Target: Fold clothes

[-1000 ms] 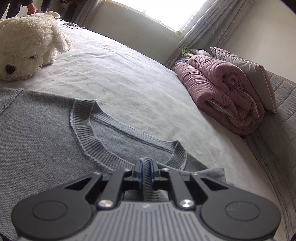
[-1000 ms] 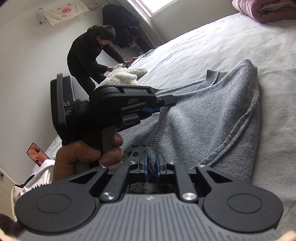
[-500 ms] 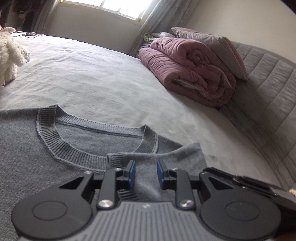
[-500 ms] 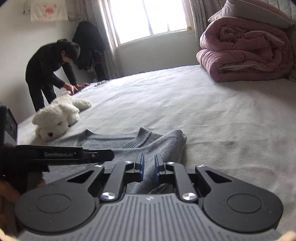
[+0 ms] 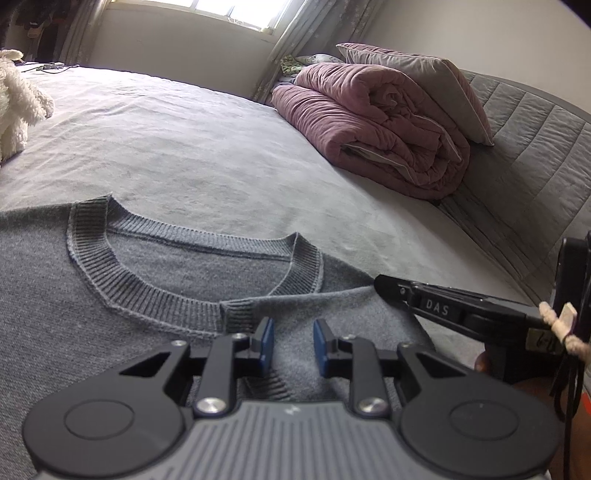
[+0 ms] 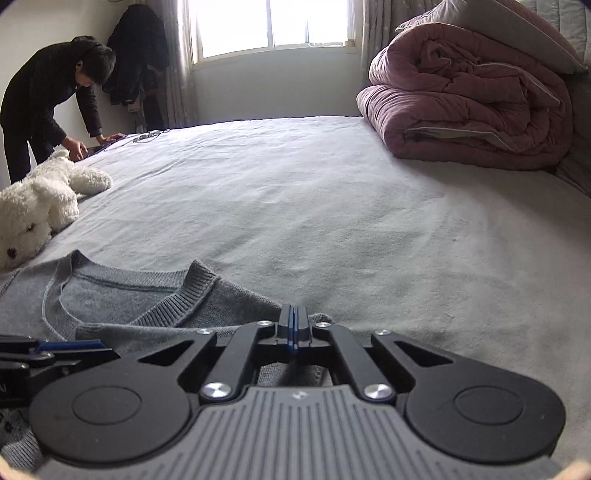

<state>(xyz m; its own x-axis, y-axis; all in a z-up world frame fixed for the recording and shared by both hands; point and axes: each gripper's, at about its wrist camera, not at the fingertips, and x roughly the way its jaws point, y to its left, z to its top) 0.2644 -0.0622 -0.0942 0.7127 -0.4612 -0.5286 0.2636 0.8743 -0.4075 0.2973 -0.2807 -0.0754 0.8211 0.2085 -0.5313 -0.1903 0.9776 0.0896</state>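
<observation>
A grey sweater [image 5: 122, 295] lies flat on the bed [image 5: 207, 155], neckline up, with its collar [image 5: 147, 291] towards the window [image 6: 269, 22]. One sleeve [image 5: 332, 317] is folded in across the chest, its ribbed cuff [image 5: 240, 314] just below the collar.

The left gripper [image 5: 293, 345] hangs low over that folded sleeve with its blue pads [image 5: 266, 345] apart; they have just been opening, and nothing is pinched between them (the knit only shows through the gap).

The right gripper [image 6: 293, 328] sits at the sweater's near shoulder edge, pads pressed together with no cloth visibly between them.

Further off, a white plush dog [image 6: 40, 206] lies on the sheet, and a rolled pink quilt [image 6: 469, 103] with a pillow [image 5: 417, 81] on top sits by the headboard [image 5: 524, 147]. A person [image 6: 44, 96] in black bends over the bed's far side.
</observation>
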